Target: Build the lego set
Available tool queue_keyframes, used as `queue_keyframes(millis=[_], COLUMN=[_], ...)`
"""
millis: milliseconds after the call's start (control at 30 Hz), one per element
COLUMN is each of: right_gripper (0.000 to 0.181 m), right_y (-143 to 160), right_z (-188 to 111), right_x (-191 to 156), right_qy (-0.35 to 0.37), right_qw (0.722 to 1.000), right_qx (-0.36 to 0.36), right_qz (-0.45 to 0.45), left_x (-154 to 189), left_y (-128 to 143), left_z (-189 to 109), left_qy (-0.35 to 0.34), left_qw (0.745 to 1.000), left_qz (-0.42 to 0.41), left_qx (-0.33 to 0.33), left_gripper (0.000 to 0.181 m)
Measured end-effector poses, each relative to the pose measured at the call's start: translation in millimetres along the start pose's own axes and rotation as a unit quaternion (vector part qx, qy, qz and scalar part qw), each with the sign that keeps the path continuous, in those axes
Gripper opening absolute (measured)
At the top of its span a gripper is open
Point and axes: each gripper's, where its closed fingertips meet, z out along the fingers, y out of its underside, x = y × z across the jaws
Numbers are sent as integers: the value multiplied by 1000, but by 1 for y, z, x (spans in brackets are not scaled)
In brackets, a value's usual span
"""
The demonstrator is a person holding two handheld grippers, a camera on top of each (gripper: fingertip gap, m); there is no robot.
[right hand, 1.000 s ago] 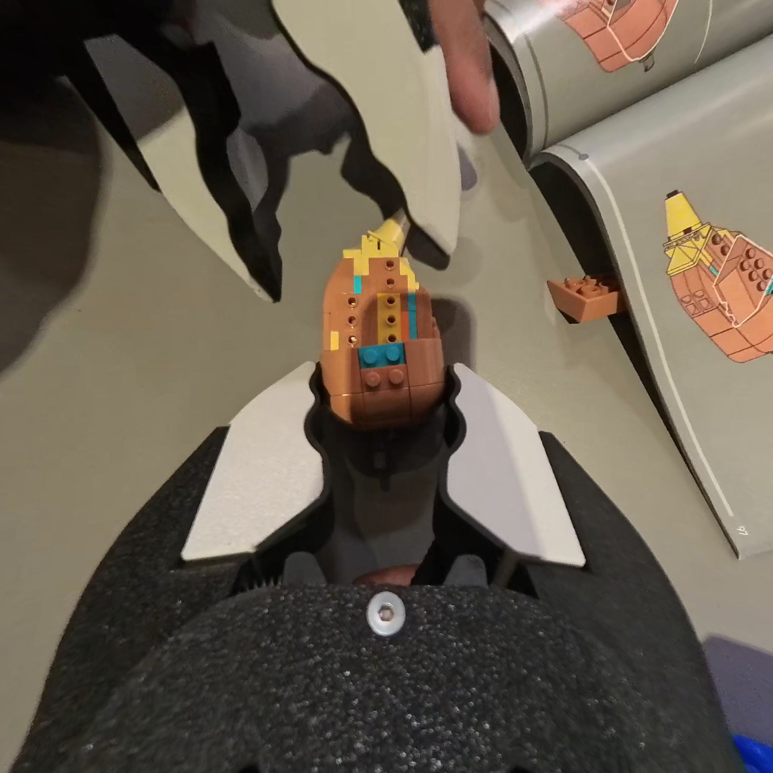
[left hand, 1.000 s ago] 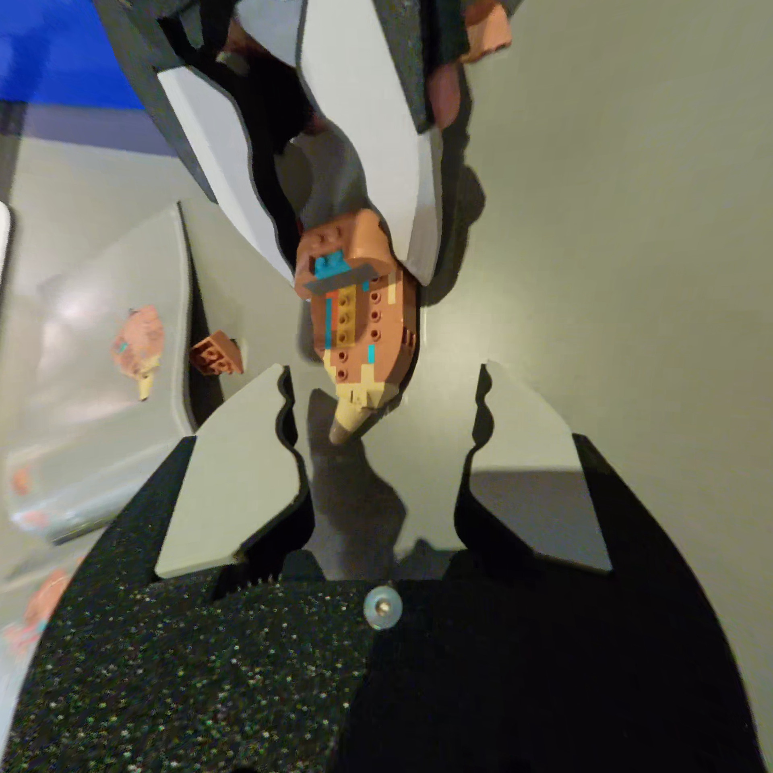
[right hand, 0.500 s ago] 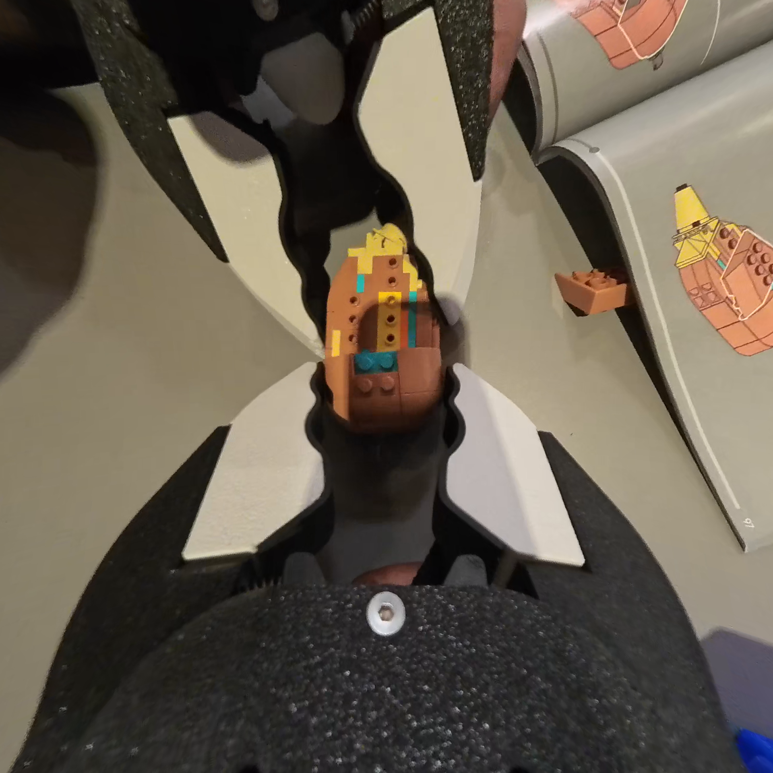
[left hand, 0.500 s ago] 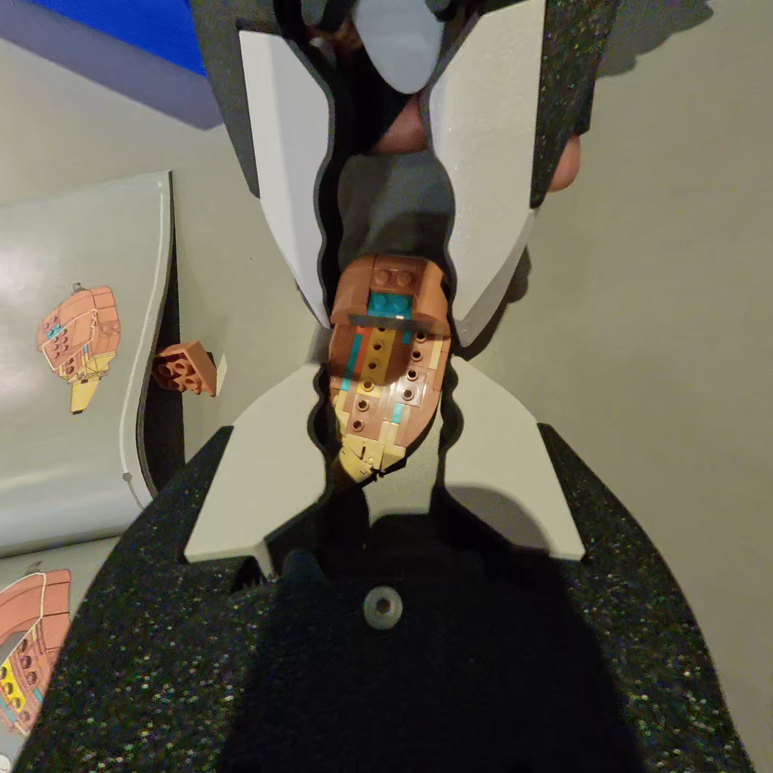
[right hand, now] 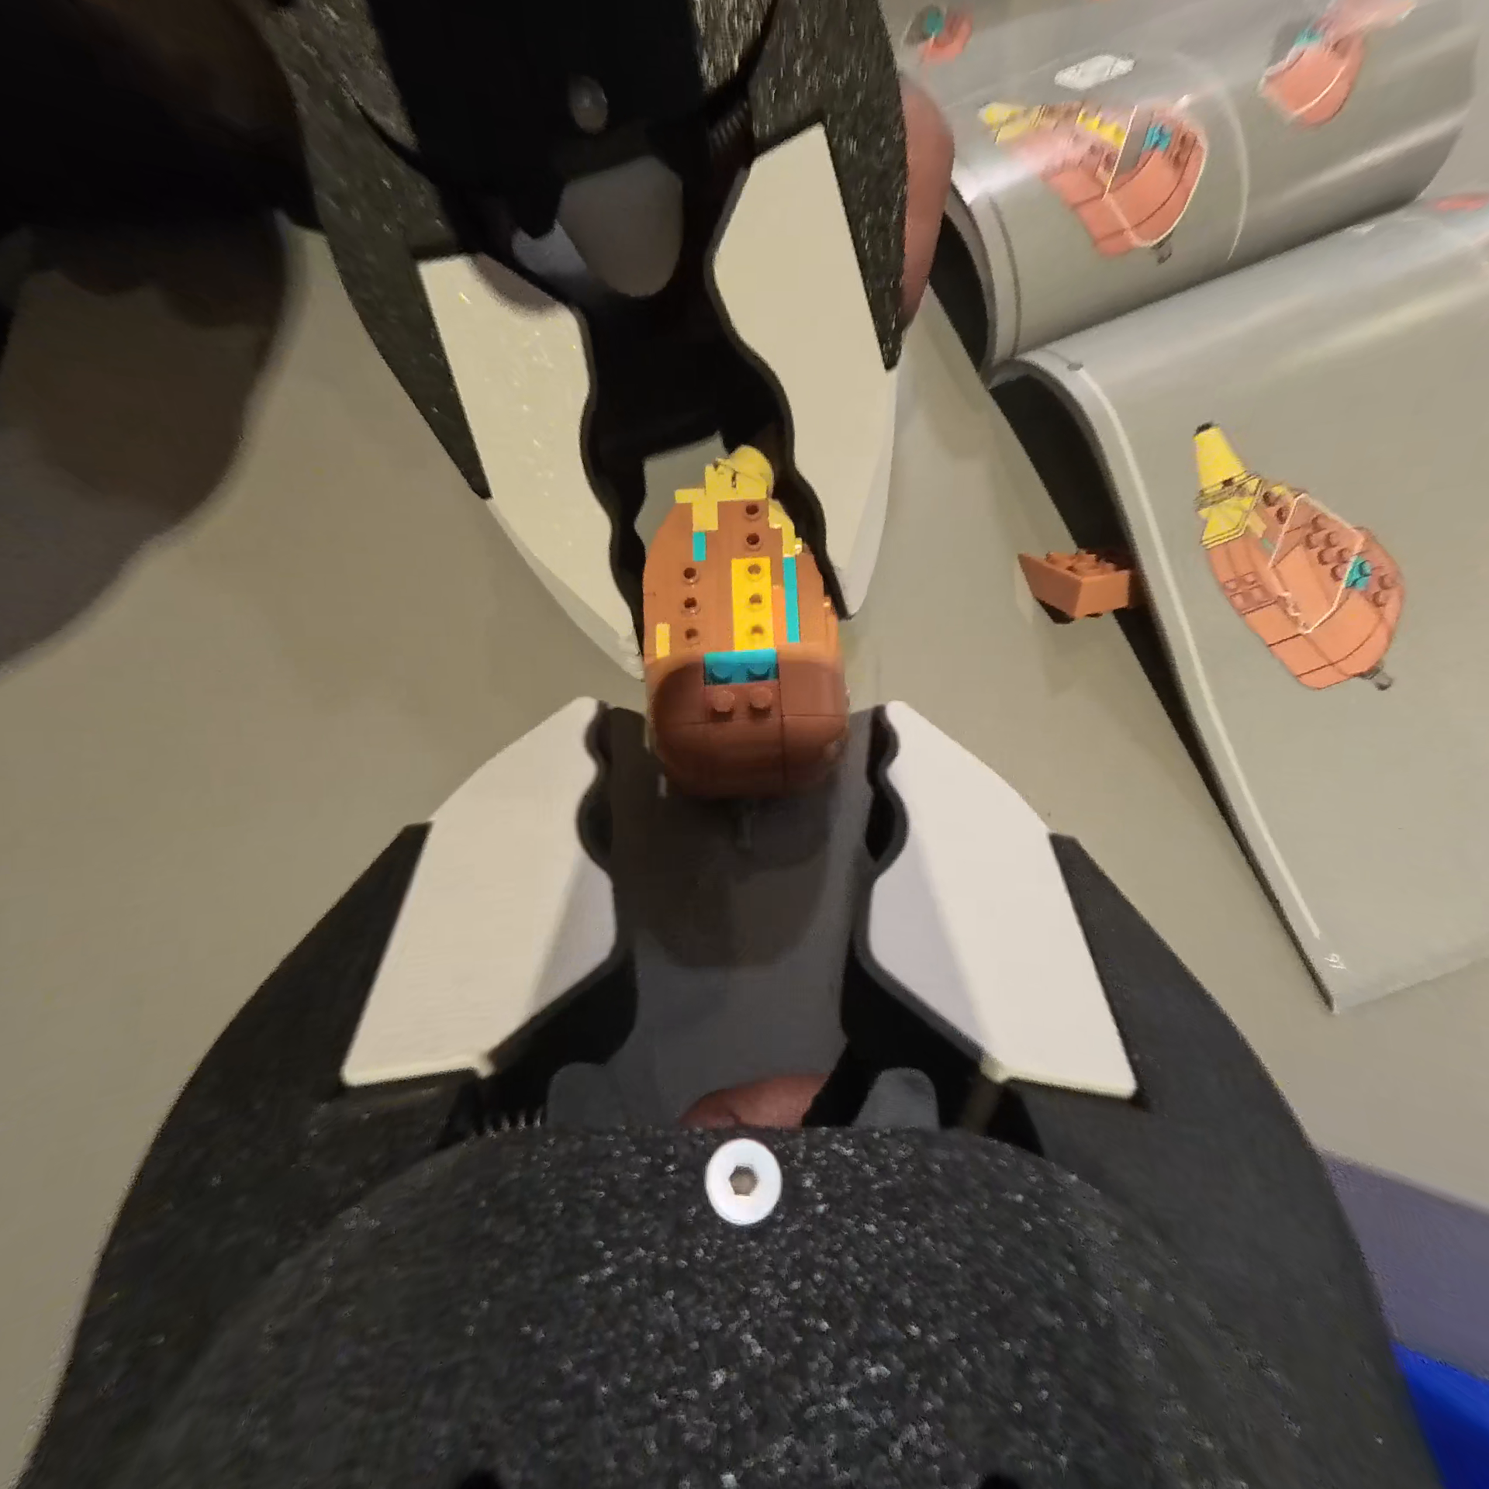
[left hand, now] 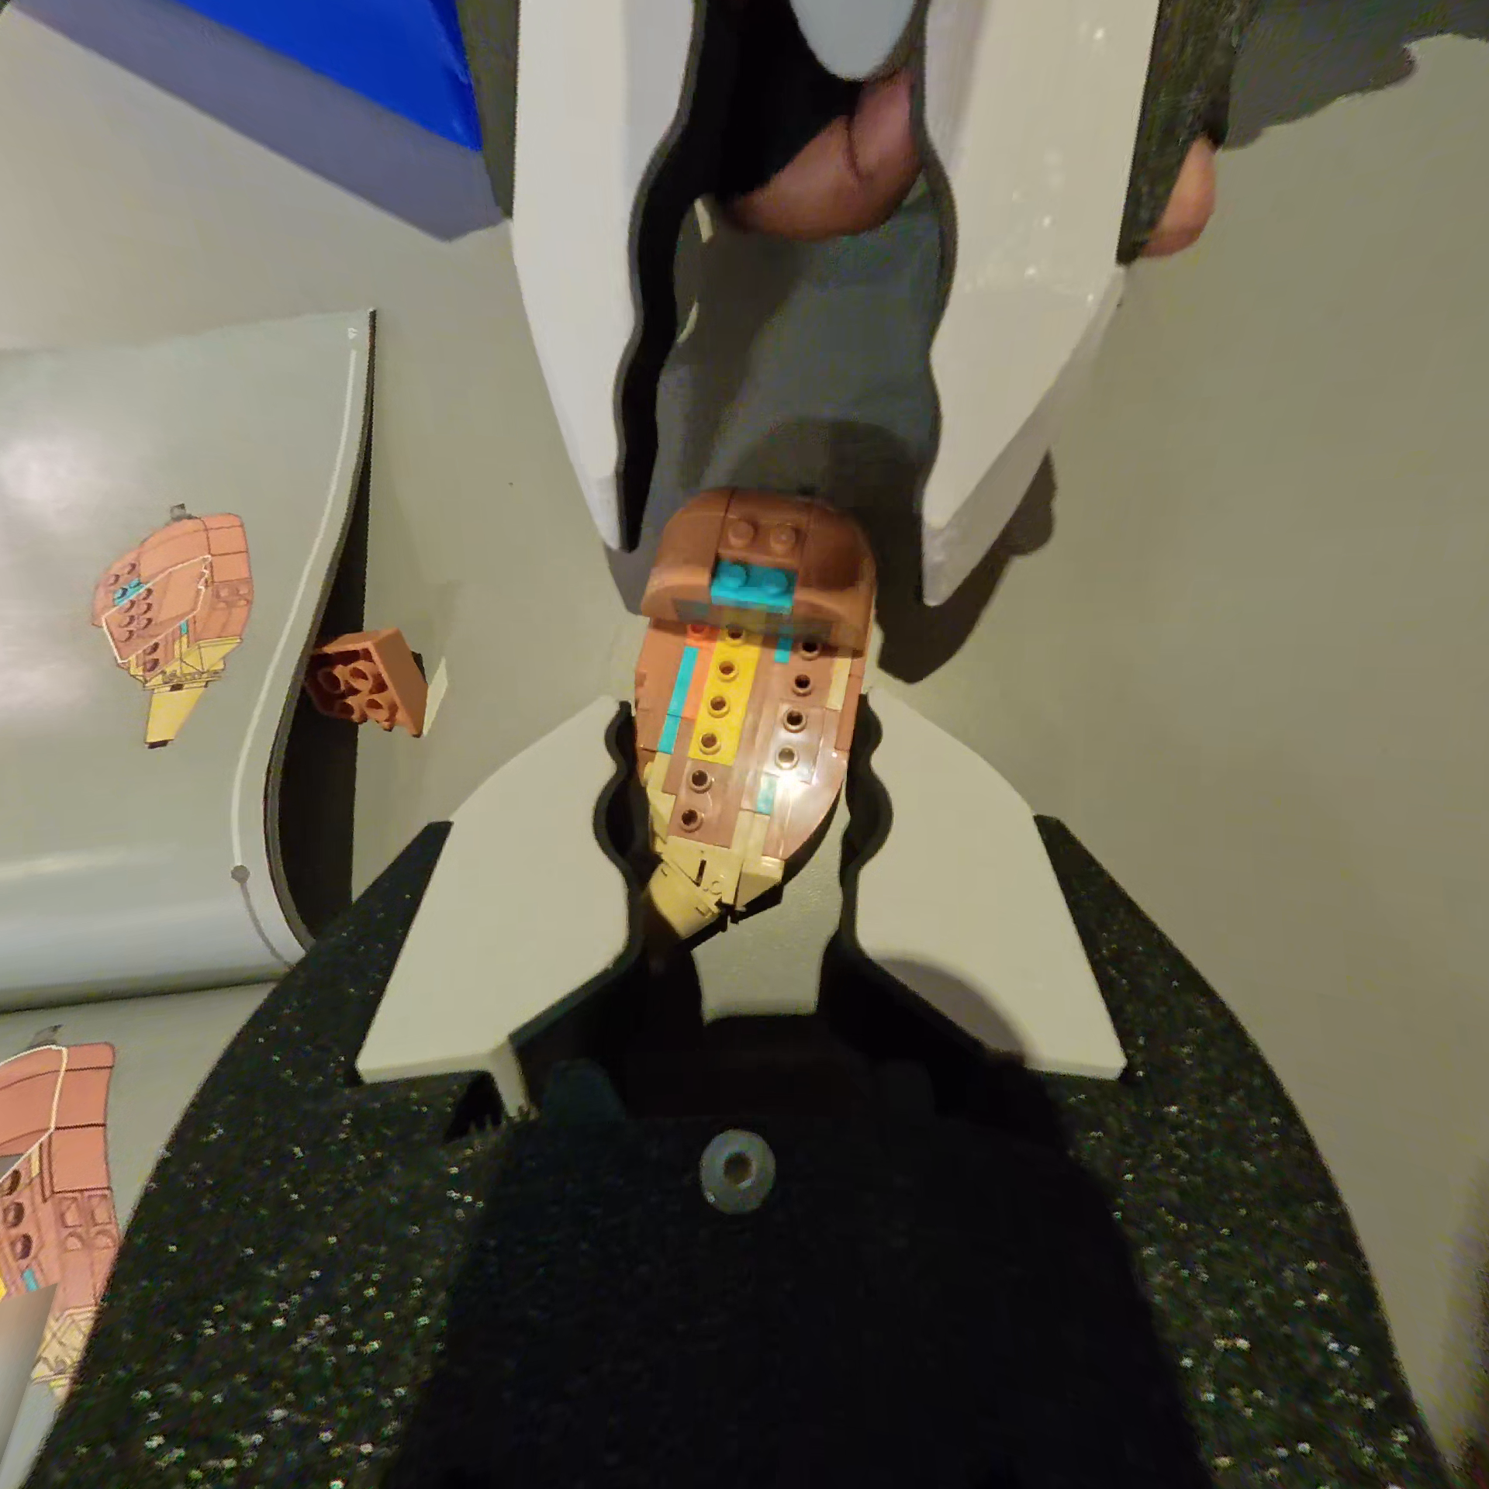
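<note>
Shadow is hiding the ship model's (left hand: 745,725) underside. Left gripper (left hand: 737,725) is pinching its tan bow end; right gripper (right hand: 737,713) is sitting spread, fingers just clear of the rounded stern. Loose brown brick (left hand: 367,681) is lying beside the booklet (left hand: 161,644) on the bench (left hand: 1209,644).

An open grey booklet (left hand: 161,644) (printed with pictures) lies on the grey table (left hand: 1209,725), near a blue object (left hand: 362,72).

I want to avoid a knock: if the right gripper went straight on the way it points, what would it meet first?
Most likely the brown rounded end of the lego ship, just ahead of the open right gripper. The left gripper clamps the ship's far end; depth is uncertain.
</note>
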Motion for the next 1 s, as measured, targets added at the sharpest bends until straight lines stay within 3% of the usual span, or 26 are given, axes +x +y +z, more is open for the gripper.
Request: queue_keyframes(millis=[133,467,567,767,1000], right_gripper=[46,51,60,66,65], right_y=[-4,0,0,4,2], right_z=[1,6,4,-16,-27], right_x=[2,-2,-2,-2,3], right_qy=[4,-11,-9,40,160], right_qw=[1000,1000,1000,992,943], right_qx=[13,4,4,37,73], right_qz=[2,6,-6,-113,-284], left_x=[0,2,2,3,3], left_y=[-1,-3,-3,-3,-5], left_z=[0,2,2,3,3], left_qy=[0,5,7,12,20], left_qw=[1000,1000,1000,1000,1000], left_qz=[1,3,4,6,6], left_qx=[1,4,4,5,10], left_gripper=[52,52,52,52,52])
